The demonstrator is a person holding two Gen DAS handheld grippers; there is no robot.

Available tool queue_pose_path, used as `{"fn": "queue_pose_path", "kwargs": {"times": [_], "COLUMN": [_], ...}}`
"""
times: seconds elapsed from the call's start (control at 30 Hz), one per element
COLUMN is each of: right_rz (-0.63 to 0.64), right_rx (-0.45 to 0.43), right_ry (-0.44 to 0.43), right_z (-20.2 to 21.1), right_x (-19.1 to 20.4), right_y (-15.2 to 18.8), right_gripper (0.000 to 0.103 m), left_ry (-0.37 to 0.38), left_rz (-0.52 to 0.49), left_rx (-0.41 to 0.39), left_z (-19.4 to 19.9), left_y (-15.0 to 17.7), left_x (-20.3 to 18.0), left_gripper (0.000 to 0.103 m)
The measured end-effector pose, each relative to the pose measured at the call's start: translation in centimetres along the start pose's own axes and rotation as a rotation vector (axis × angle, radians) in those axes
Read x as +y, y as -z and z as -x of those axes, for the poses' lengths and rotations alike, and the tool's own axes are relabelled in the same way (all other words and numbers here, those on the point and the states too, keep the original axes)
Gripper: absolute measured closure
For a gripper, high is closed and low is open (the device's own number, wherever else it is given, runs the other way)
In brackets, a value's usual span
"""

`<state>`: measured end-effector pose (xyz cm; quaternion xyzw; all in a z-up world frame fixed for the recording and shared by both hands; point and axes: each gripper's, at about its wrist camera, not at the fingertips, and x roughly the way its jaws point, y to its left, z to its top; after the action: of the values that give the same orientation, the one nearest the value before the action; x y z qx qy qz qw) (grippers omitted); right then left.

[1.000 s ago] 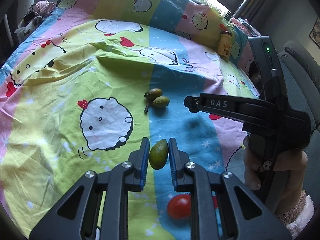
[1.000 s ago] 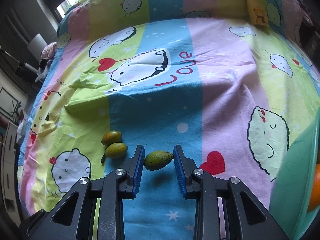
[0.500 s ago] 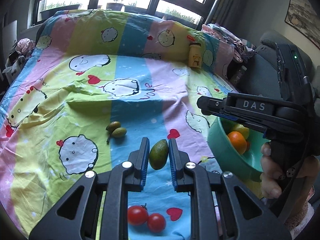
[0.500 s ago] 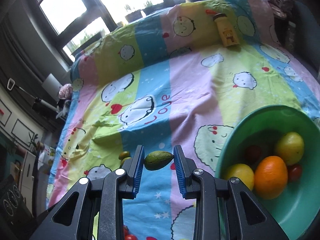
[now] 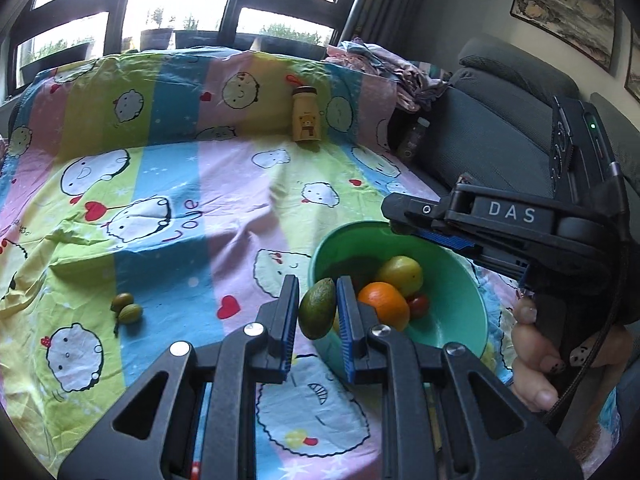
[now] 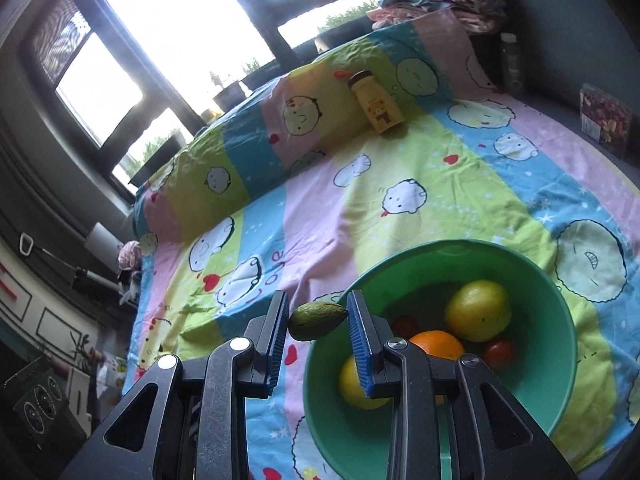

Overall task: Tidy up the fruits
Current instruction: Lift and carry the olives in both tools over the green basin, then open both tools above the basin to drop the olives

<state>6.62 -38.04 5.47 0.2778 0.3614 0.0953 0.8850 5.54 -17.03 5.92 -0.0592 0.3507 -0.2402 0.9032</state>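
Sunlit windows and a cartoon-print bedsheet (image 5: 168, 184) fill the background now, where a second ago both cameras stared almost straight down at the sheet; the green bowl (image 5: 460, 280) has swung fully into view. Left claw (image 5: 318, 312) is pinching a green fruit (image 5: 317, 308) upright between its blue pads, right at the bowl's near rim. Right claw (image 6: 318, 322) is pinching another green fruit (image 6: 317, 321) end to end, just left of the bowl's (image 6: 560, 304) rim. Inside sit an orange (image 6: 436, 342), two yellow fruits and what looks like a small tomato. Two little green fruits (image 5: 127, 308) lie well off on the sheet.
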Motion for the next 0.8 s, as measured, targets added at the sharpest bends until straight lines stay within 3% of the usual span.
{"fn": "queue_pose_path", "kwargs": {"times": [0.33,0.63,0.8], "right_rz": [-0.077,-0.113,-0.101], "right_rx": [-0.020,0.000,0.006], "right_ry": [0.021,0.041,0.094], "right_z": [1.8,1.8,1.6], "right_x": [-4.3,-6.5,-6.7], "right_y": [-0.7,-0.9,-0.9], "right_gripper": [0.071,0.071,0.071], "left_ry": [0.079,0.137,0.155], "left_rz": [-0.046,-0.044,-0.045], "left_rx": [0.060,0.117,0.150], "left_z": [-3.6,-6.0,-6.9], "left_y": [-0.3,0.2,0.7], "left_x": [-4.2,-5.7,-6.0], "left_gripper": [0.084,0.084,0.084]}}
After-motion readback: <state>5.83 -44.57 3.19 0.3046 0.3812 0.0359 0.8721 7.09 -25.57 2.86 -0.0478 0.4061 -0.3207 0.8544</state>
